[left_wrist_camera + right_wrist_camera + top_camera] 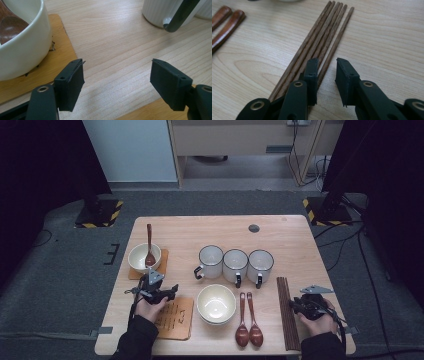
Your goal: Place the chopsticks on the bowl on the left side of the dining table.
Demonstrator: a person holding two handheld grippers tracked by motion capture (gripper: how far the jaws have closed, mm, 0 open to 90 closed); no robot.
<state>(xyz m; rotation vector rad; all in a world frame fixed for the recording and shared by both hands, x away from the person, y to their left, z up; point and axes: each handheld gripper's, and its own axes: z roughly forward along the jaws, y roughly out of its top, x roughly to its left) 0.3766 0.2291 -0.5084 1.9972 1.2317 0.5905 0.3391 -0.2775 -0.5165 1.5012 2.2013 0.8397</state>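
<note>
The right gripper (325, 62) is hovering low over the chopsticks (317, 42), its jaws standing a narrow gap apart. The outermost chopstick is lying in that gap, running away from the jaws; the pads are not pressing on it. The other sticks are lying just beside the left jaw, partly under it. Two spoons (224, 23) are lying well off to the gripper's left.

The left gripper (117, 75) is holding its jaws wide apart over bare table (120, 50), with nothing between them. A bowl (25, 47) on a mat (60, 47) is sitting just beyond its left jaw, a spoon resting inside. A mug (160, 12) is standing ahead of its right jaw.
</note>
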